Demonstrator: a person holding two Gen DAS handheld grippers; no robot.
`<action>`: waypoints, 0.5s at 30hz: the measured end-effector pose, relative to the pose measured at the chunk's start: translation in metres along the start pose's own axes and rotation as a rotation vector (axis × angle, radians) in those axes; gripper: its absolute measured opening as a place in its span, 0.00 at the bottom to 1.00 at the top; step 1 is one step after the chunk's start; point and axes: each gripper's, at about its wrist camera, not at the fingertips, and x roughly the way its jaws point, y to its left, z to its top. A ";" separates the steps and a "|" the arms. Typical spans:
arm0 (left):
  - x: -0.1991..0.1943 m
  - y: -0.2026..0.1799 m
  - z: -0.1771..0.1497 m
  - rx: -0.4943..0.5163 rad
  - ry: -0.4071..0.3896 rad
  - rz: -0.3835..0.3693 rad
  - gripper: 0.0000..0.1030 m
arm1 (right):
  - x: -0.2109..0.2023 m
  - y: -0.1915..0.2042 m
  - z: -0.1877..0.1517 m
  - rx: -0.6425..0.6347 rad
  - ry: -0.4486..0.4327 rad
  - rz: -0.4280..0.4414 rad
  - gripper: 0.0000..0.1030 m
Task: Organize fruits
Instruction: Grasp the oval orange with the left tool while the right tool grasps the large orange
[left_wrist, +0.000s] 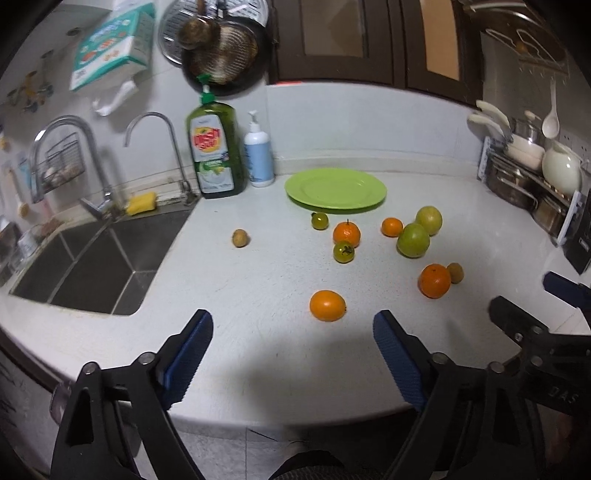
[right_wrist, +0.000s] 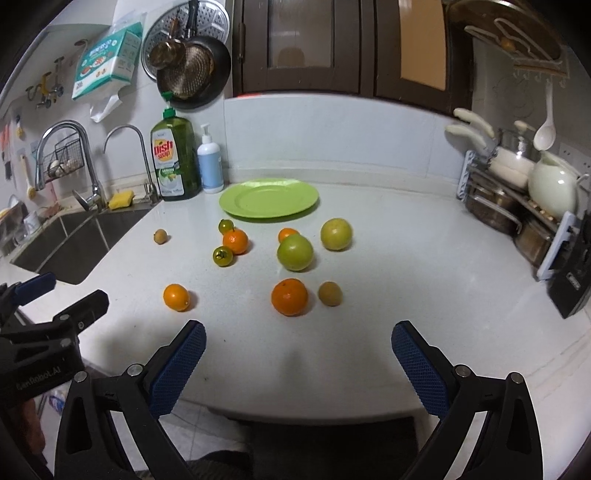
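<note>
Approach step: left gripper (left_wrist: 291, 354) and right gripper (right_wrist: 297, 363), fingers wide and empty, faced loose fruit; next, grasping the nearest orange (left_wrist: 327, 305) for the green plate (left_wrist: 335, 189).

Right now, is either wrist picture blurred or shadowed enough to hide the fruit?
Left wrist view: hanging pan smeared, fruit sharp, tool shadow short of the nearest orange. Right wrist view: crisp, edges bowed, corners dark.
</note>
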 end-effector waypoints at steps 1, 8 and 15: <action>0.008 0.001 0.003 0.007 0.010 -0.011 0.81 | 0.007 0.001 0.002 0.003 0.014 0.001 0.94; 0.064 0.007 0.016 0.080 0.100 -0.134 0.68 | 0.056 0.011 0.010 0.059 0.120 -0.033 0.84; 0.097 0.000 0.016 0.141 0.189 -0.228 0.58 | 0.085 0.014 0.014 0.083 0.196 -0.067 0.76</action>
